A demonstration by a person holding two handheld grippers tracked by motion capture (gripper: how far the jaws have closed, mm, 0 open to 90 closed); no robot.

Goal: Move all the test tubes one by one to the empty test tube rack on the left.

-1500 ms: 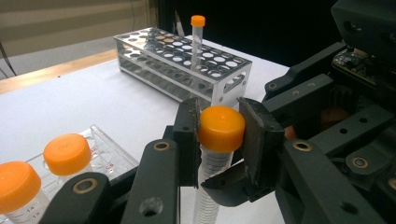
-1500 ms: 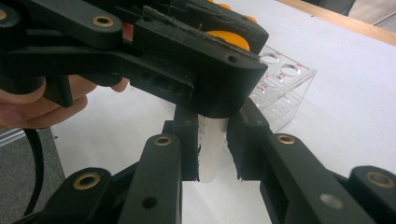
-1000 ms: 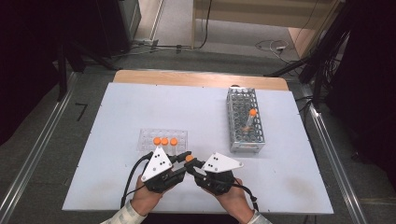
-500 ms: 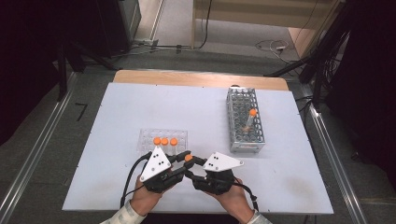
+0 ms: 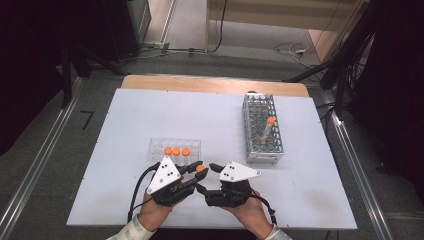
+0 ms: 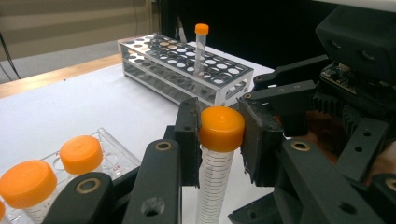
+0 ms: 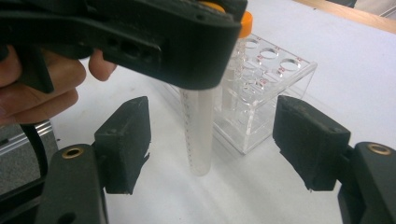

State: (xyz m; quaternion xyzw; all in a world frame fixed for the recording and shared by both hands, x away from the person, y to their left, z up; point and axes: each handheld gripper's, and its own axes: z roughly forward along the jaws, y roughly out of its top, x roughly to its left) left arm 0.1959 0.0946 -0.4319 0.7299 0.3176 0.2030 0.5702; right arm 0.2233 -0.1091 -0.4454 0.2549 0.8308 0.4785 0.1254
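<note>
Both of the person's hands sit close together at the near edge of the white table (image 5: 125, 120), knuckles up, each holding a black gripper angled inward toward the other. The left gripper (image 6: 218, 135) has its pads clamped on the orange cap of a clear graduated tube (image 6: 215, 168), which it holds upright just above the table, between the two grippers. The right gripper (image 7: 212, 149) faces that tube from the other side; its jaws have just been opening and now stand wide apart, one pad on each side of the tube's lower end without touching it. The fingers (image 7: 35, 93) of the left hand curl round that gripper's handle. Just beyond the grippers, a little to the left, stands a clear plastic rack (image 5: 160, 146) with three orange-capped tubes in a row. Farther off to the right lies a long metal wire rack (image 5: 252, 107) with a single orange-capped tube (image 5: 266, 127) leaning in it. That makes five tubes in all: one held, three in the clear rack, one in the metal rack.
</note>
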